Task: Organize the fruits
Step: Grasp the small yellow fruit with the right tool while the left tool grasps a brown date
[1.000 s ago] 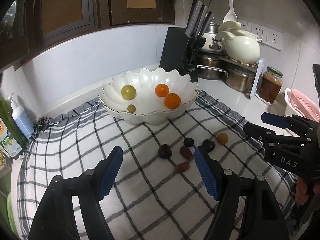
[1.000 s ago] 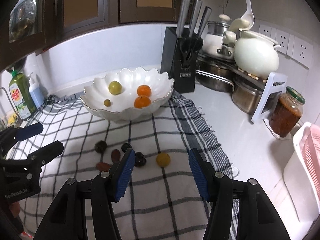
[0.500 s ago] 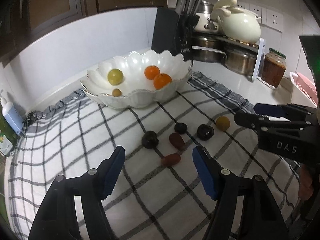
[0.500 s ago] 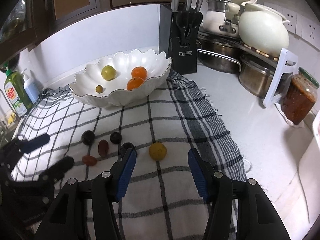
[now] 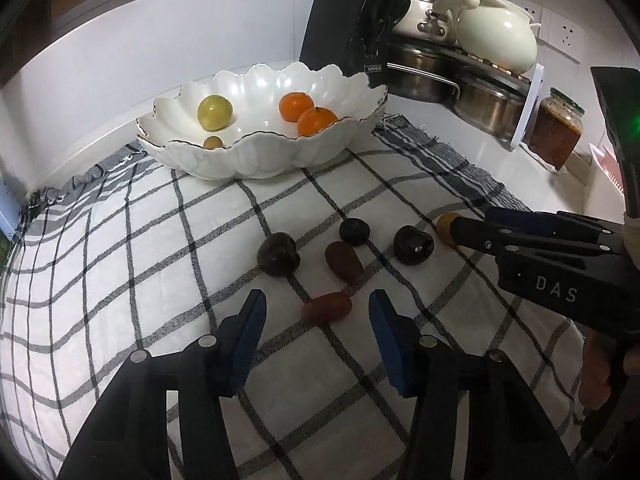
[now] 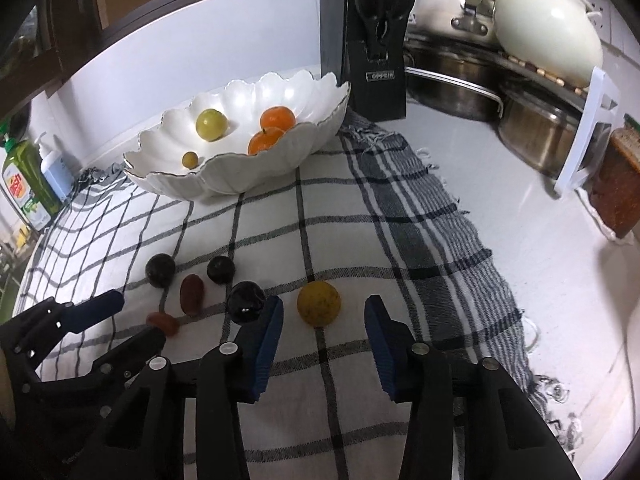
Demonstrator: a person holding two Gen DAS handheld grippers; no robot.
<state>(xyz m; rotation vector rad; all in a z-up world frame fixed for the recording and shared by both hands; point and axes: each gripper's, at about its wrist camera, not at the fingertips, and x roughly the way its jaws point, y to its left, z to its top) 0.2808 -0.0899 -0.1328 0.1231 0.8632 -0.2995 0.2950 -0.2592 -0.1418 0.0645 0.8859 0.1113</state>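
Observation:
A white scalloped bowl [image 5: 256,160] [image 6: 240,176] stands at the back of the checked cloth and holds two oranges [image 5: 316,120], a green-yellow fruit [image 5: 215,111] and a small yellowish one. Loose on the cloth lie three dark plums [image 5: 278,255], two reddish oblong fruits [image 5: 327,307] [image 6: 191,289] and a yellow fruit [image 6: 319,304]. My left gripper [image 5: 318,312] is open, its fingers either side of the nearer reddish fruit. My right gripper [image 6: 322,316] is open, its fingers either side of the yellow fruit.
A black knife block [image 6: 376,60] stands behind the bowl. Steel pots [image 6: 536,132], a white kettle [image 6: 548,40] and a jar [image 5: 556,132] line the right of the counter. Soap bottles [image 6: 28,184] stand at the left. The cloth [image 5: 120,260] covers the counter.
Both grippers have moved forward and down towards the cloth. The left one now brackets the reddish fruit, the right one the yellow fruit. Both stay open.

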